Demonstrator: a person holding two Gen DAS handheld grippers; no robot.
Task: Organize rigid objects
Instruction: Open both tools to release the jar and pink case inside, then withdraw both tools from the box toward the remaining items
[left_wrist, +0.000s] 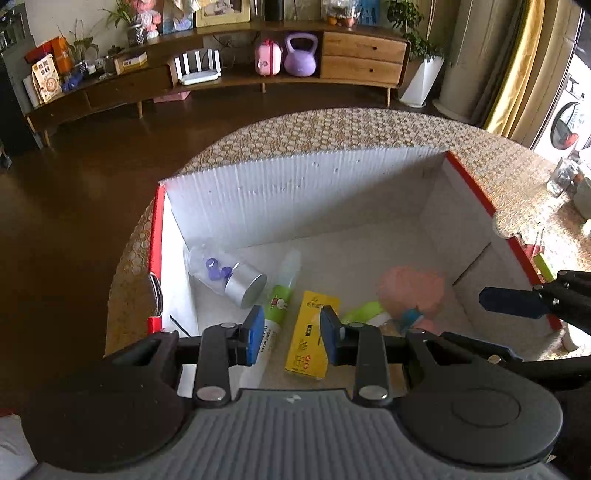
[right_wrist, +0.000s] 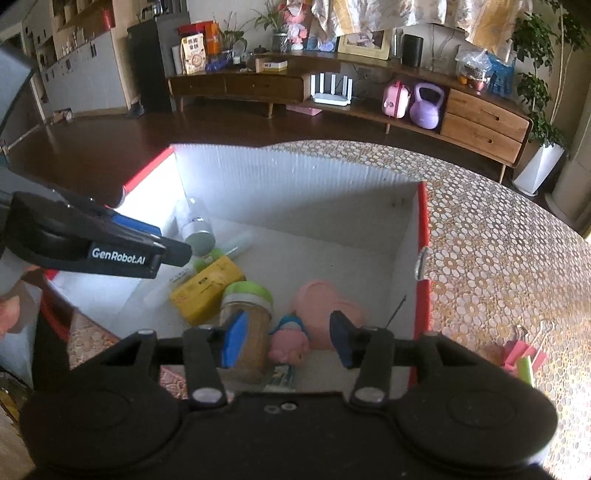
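Note:
A white box with red rims (left_wrist: 295, 192) (right_wrist: 295, 177) stands on the patterned table. Inside lie a clear jar with a silver cap (left_wrist: 229, 275) (right_wrist: 195, 229), a green-and-white tube (left_wrist: 279, 302), a yellow pack (left_wrist: 310, 332) (right_wrist: 207, 288), a pink heart-shaped piece (left_wrist: 413, 291) (right_wrist: 325, 306), a green-lidded jar (right_wrist: 247, 325) and a small pink figure (right_wrist: 290, 343). My left gripper (left_wrist: 291, 334) is open and empty above the tube and yellow pack. My right gripper (right_wrist: 288, 343) is open and empty above the green-lidded jar and figure.
The table (right_wrist: 498, 258) has a floral patterned cloth. Small pink and green items (right_wrist: 521, 358) lie on it right of the box. A glass (left_wrist: 561, 177) stands at the table's far right. A wooden sideboard (left_wrist: 258, 66) stands across the dark floor.

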